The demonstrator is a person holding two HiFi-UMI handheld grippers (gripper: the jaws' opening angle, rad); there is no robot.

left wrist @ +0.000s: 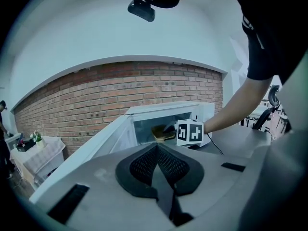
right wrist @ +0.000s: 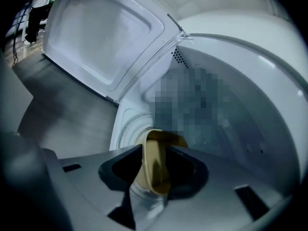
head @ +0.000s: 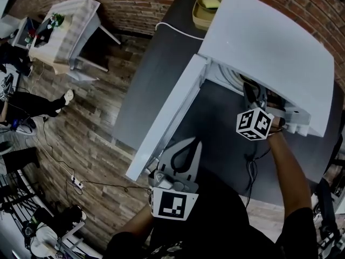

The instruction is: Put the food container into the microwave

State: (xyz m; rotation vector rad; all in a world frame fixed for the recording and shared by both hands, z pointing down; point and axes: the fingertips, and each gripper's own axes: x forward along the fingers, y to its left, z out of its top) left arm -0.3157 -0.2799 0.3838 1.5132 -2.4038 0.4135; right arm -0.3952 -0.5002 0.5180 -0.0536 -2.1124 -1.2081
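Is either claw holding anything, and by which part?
Nothing held. The right gripper stands open around the food container's rim, inside the microwave; the left gripper is shut, empty.

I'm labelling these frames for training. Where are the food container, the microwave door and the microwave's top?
food container (right wrist: 154, 165), right gripper view, on its tan side.
microwave door (head: 166, 120), head view, middle of the open white panel.
microwave (head: 269, 53), head view, on its flat white top.
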